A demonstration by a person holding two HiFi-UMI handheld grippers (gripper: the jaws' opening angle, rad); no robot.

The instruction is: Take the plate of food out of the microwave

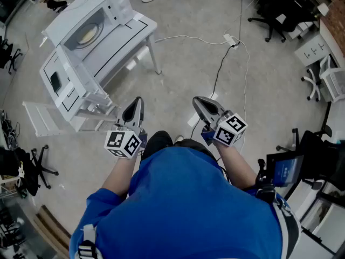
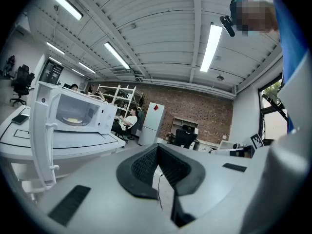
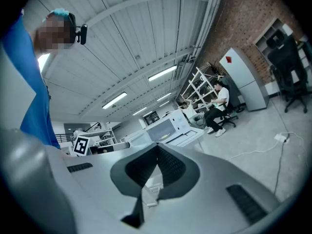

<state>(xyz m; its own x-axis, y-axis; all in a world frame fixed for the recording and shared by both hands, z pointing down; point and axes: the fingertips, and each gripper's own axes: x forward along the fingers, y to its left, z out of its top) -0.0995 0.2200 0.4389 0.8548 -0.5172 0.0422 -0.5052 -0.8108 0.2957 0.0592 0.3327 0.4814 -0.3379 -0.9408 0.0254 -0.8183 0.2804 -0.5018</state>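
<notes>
The plate (image 1: 86, 34) sits in the microwave (image 1: 116, 8) well ahead and left of you, nearer your left gripper (image 1: 137, 102) than your right gripper (image 1: 200, 102); both sets of fingers are closed and empty.

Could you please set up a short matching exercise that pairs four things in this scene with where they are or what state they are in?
Things:
1. plate of food
2. microwave
3. power strip
4. right gripper

Places or states:
A. lying on the floor
B. shut, with nothing between its jaws
C. standing on the white table
D. inside the microwave

Pairs: 1-D, 2-C, 3-A, 4-B
</notes>
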